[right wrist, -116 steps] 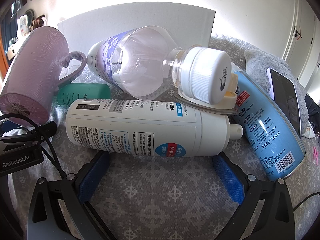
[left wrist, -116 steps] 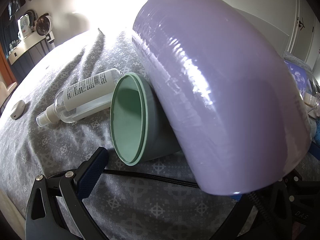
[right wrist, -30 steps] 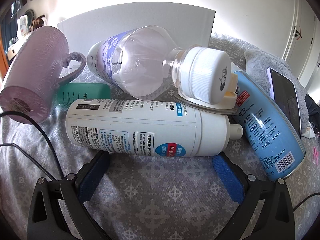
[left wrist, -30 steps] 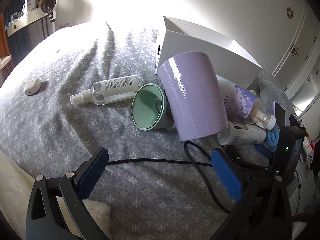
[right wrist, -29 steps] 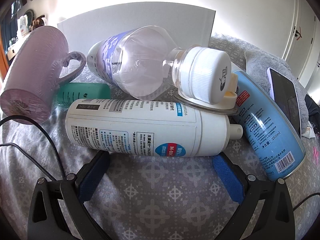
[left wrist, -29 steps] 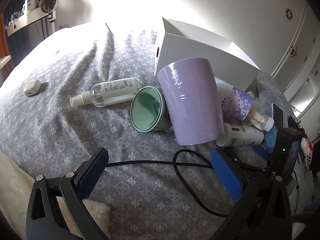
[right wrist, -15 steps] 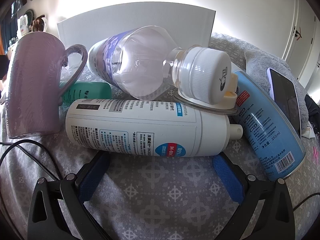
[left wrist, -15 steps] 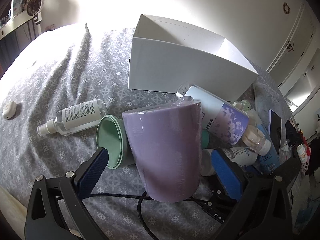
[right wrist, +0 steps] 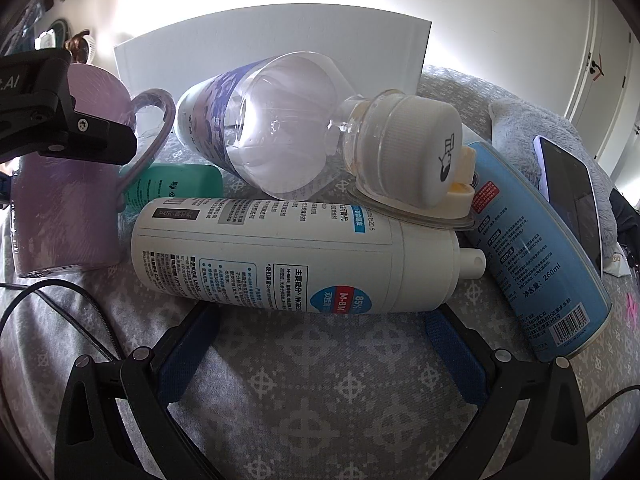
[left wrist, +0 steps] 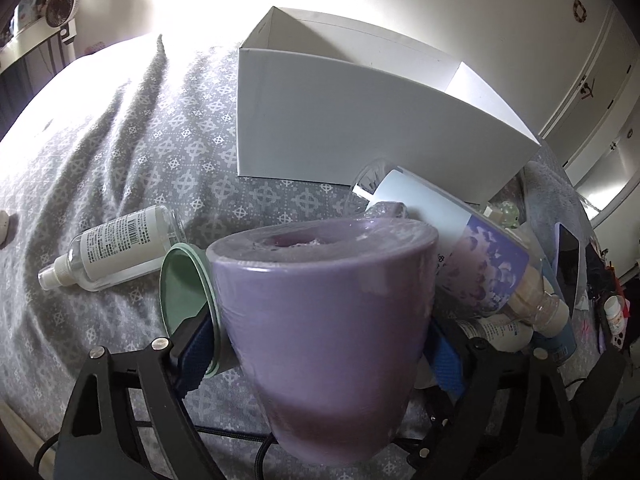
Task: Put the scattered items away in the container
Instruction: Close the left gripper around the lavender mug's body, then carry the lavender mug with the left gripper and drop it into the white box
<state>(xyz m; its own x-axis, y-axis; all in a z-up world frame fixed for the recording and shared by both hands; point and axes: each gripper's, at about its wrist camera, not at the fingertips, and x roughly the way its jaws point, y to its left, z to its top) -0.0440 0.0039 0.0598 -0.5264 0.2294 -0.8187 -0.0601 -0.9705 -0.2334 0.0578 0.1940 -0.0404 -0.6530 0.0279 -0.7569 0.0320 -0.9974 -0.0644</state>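
A purple mug (left wrist: 320,320) stands upright on the grey patterned bedspread, in front of the white box (left wrist: 360,128). My left gripper (left wrist: 316,336) straddles it and its jaws are closing. The right pad sits against the mug's side, while the left pad is a sliver away. In the right wrist view, a black finger of the left gripper lies across the top of the mug (right wrist: 60,208). My right gripper (right wrist: 320,320) is open, just short of a white foam bottle (right wrist: 280,252) lying crosswise. It holds nothing.
A clear bottle with a purple label (right wrist: 272,128) rests on the white bottle, and a blue can (right wrist: 532,264) lies to the right. A green tin (left wrist: 184,280) and a spray bottle (left wrist: 116,244) lie left of the mug. A phone (right wrist: 568,184) and a black cable (right wrist: 60,312) are nearby.
The mug went from tilted to upright. My left gripper moved in until the mug stood between its jaws, which have narrowed. The right gripper and the bottles stayed still.
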